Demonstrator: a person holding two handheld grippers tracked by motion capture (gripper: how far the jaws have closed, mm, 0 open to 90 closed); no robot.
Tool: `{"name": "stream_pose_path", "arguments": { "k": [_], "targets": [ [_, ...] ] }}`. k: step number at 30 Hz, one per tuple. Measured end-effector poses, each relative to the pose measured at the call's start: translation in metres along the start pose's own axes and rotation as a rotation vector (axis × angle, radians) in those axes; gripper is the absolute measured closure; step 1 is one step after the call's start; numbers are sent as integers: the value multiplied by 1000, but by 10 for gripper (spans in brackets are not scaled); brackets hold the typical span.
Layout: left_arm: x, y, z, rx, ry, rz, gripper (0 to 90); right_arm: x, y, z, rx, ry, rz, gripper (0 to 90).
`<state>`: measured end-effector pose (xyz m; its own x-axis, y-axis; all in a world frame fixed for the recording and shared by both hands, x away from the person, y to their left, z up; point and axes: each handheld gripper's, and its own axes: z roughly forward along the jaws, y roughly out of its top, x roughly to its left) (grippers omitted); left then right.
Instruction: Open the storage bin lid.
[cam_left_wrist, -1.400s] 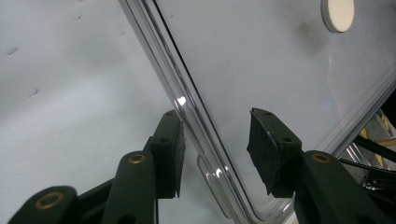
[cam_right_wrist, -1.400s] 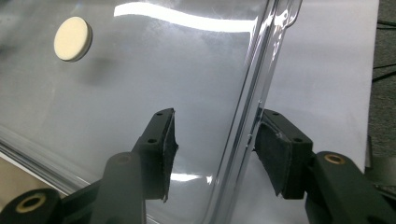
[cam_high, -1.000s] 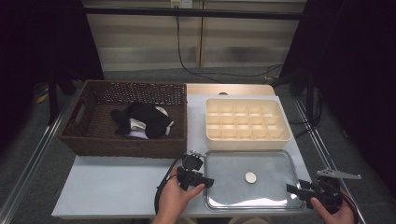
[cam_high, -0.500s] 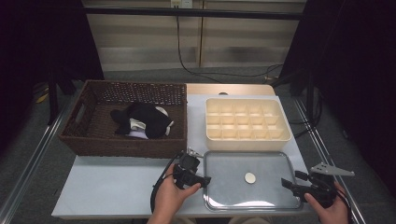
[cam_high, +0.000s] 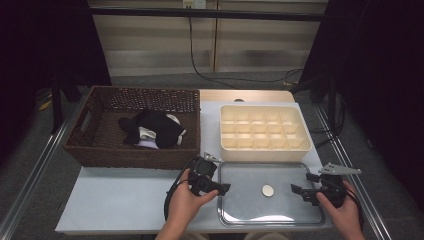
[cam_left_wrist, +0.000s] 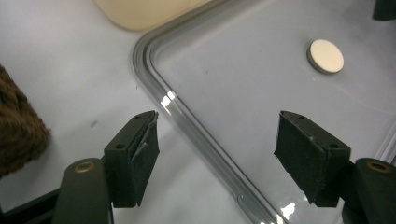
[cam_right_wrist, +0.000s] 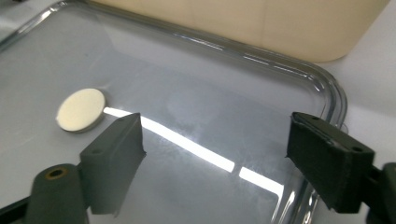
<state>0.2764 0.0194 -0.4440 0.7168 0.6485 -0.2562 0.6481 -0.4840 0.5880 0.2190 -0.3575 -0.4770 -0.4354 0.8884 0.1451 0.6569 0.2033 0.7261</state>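
White disc (cam_high: 268, 190) sits untouched mid-tray (cam_high: 240, 215) on the desk, left gripper (cam_high: 220, 188) and right gripper (cam_high: 299, 191) both wide open and empty either side of it, so pickup not yet started.

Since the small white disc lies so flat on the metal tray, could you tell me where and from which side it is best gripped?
Grip the disc across its thin rim, coming straight down from above with open tongs, one pad on each side. It lies flat on the tray with only a low edge to catch, and nothing beside it. Either the left tongs or the right tongs seem placed to reach it; both are open.
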Motion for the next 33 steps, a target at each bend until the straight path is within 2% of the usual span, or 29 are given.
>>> {"name": "stream_pose_path", "arguments": {
  "k": [1,2,4,8,14,21,33],
  "targets": [
    [0,2,-1,2,1,5,297,0,0,0,0,0,0,170],
    [-1,6,-1,1,-3,15,292,0,2,4,15,-7,-33,156],
    [-3,13,-3,-3,-9,25,288,1,4,7,24,-16,-47,152],
    [-2,23,-6,-10,-12,40,278,2,4,13,11,-31,-85,147],
    [-1,35,-11,-27,-10,36,275,7,3,17,8,-54,-142,143],
    [-2,46,-18,-40,-5,40,272,7,2,17,10,-55,-143,141],
    [0,65,-19,-37,0,42,271,7,1,17,-1,-52,-146,141]
  ]
}}
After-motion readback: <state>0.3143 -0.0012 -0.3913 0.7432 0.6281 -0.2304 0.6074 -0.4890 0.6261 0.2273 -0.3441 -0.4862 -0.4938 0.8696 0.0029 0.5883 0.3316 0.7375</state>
